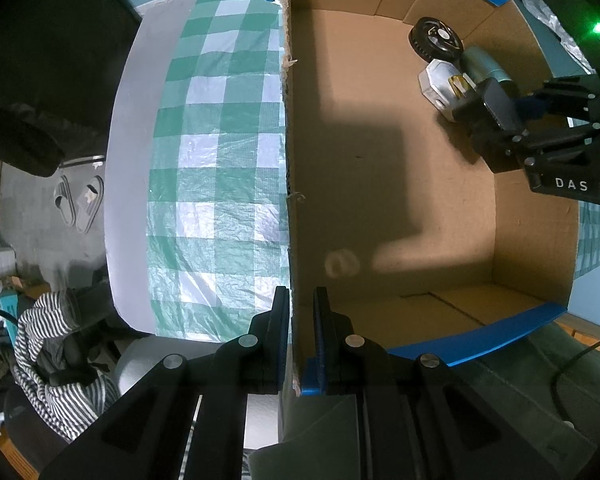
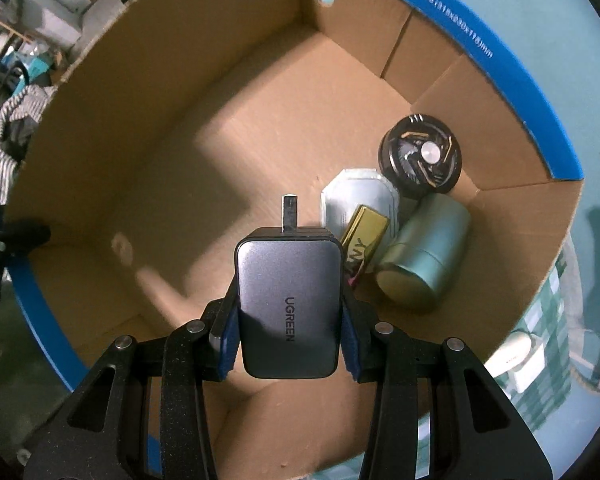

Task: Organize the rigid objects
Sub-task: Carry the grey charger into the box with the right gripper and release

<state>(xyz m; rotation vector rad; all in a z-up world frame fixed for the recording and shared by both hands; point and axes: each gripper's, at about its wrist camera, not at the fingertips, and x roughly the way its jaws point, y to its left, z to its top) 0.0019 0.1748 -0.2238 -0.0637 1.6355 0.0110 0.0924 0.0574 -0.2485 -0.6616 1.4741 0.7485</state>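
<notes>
Left wrist view: mounted on the left gripper [image 1: 302, 304], looking straight down along its fingers, close over one wall of the cardboard box [image 1: 380, 160], with checkered cloth [image 1: 220, 160] on the counter to one side and floor beyond. Right wrist view: mounted on the right gripper [image 2: 288, 320], also facing straight down, low inside the box [image 2: 180, 160]. Shared by both: box floor and the corner cluster with the black wheel [image 1: 436, 40] [image 2: 420, 156] and green can [image 1: 486, 66] [image 2: 424, 256]. Right gripper [image 1: 500, 116] visible from the left view.
</notes>
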